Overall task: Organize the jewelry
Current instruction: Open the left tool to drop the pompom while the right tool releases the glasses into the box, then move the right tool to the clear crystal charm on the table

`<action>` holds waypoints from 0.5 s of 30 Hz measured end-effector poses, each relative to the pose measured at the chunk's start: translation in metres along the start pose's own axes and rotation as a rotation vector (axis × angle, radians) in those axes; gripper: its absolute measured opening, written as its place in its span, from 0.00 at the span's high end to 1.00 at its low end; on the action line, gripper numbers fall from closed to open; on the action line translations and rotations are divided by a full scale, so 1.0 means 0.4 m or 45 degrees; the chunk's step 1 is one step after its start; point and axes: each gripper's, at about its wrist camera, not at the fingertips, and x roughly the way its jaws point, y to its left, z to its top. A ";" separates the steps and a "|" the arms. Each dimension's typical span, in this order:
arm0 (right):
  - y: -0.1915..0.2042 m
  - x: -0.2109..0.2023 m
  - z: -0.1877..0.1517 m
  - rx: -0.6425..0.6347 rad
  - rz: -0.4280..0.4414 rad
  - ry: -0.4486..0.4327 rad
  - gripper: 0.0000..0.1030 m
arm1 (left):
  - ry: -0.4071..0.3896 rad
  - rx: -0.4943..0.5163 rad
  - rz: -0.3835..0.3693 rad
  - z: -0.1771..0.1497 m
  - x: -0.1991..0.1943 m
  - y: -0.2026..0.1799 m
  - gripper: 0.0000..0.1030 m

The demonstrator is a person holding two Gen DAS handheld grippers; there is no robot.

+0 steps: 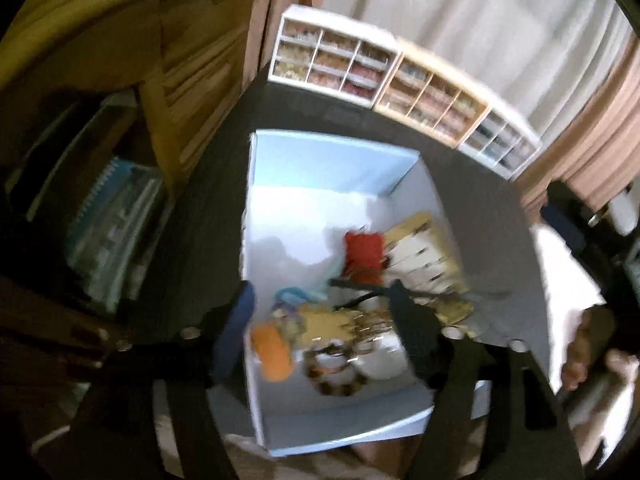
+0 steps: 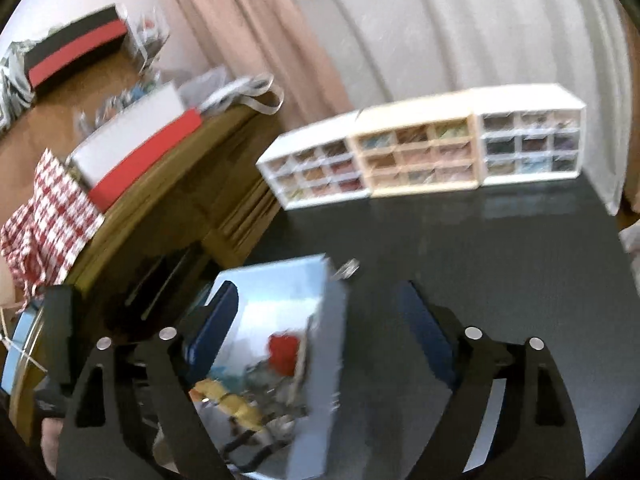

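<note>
Left wrist: rectangular pale-blue box (image 1: 332, 160) holds jumbled jewelry (image 1: 352, 328).

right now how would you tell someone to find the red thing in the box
Start at the open light-blue box on the dark table. Its clutter sits at the near end; the red item lies at the far edge of that pile, beside the cream cards. It is the only solid red piece there.
</note>
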 end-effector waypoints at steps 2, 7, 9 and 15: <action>-0.024 -0.014 0.005 -0.002 -0.020 -0.035 0.07 | -0.073 0.007 0.037 -0.001 -0.027 -0.005 0.08; -0.076 -0.031 0.008 -0.008 -0.057 -0.095 0.07 | -0.252 0.047 0.014 -0.003 -0.105 -0.022 0.07; -0.090 -0.028 0.007 -0.017 -0.046 -0.093 0.07 | -0.329 0.043 -0.001 -0.004 -0.132 -0.019 0.04; -0.096 0.003 -0.013 -0.142 -0.098 -0.083 0.07 | -0.409 0.039 0.018 -0.009 -0.143 0.002 0.04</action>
